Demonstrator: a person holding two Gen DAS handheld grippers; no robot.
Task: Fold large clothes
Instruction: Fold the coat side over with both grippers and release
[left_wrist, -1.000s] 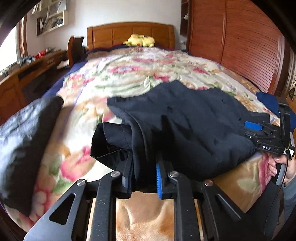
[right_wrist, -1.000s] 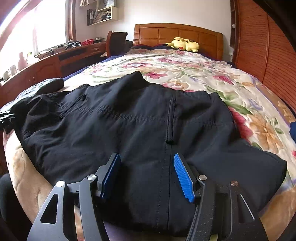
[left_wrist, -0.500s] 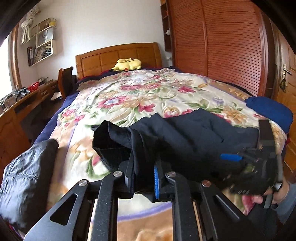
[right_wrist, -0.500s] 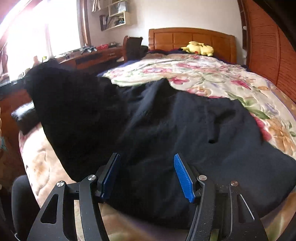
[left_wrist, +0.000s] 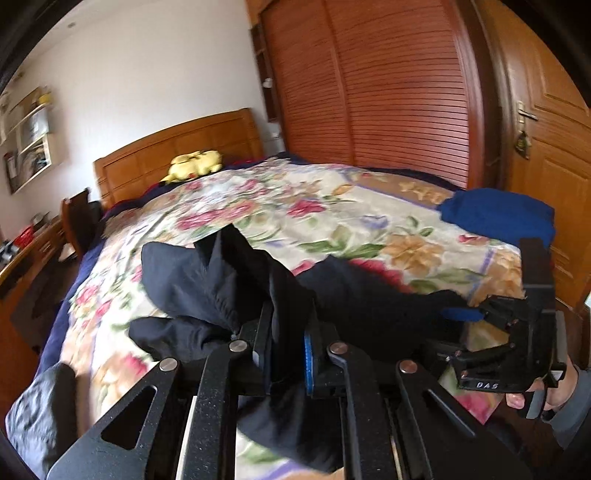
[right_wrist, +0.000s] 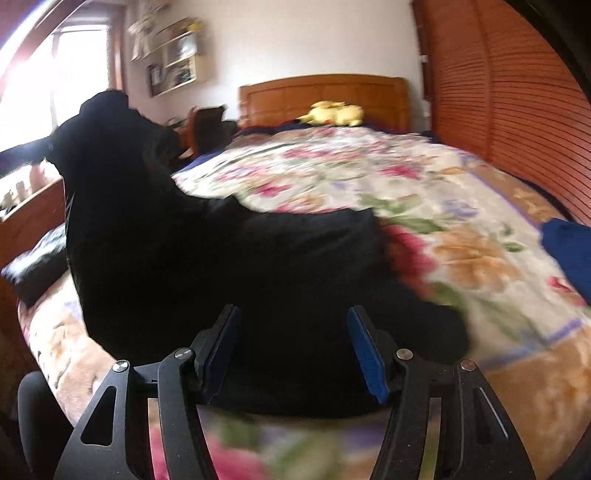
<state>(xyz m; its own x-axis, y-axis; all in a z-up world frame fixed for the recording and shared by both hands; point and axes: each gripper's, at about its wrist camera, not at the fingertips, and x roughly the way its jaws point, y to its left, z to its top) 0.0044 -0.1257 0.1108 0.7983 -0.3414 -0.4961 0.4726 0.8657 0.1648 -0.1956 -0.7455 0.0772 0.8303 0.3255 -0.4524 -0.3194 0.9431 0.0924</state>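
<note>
A large black garment (right_wrist: 229, 258) lies near the foot of the floral bedspread (right_wrist: 424, 192). My left gripper (left_wrist: 286, 347) is shut on a bunched edge of the garment (left_wrist: 214, 284) and holds it raised above the bed; in the right wrist view that edge stands high at the left (right_wrist: 107, 125). My right gripper (right_wrist: 293, 347) is open, its blue pads on either side of the garment's near edge, gripping nothing. It also shows in the left wrist view (left_wrist: 509, 332), at the right, held by a hand.
A folded blue cloth (left_wrist: 495, 214) lies at the bed's right edge. A dark grey garment (left_wrist: 40, 410) lies at the near left corner. A yellow plush toy (right_wrist: 332, 112) sits by the wooden headboard. A slatted wardrobe (left_wrist: 388, 92) stands right, a desk (left_wrist: 26, 258) left.
My left gripper has lifted its edge of the black garment up and carried it rightward over the rest. The right gripper stays open at the near edge.
</note>
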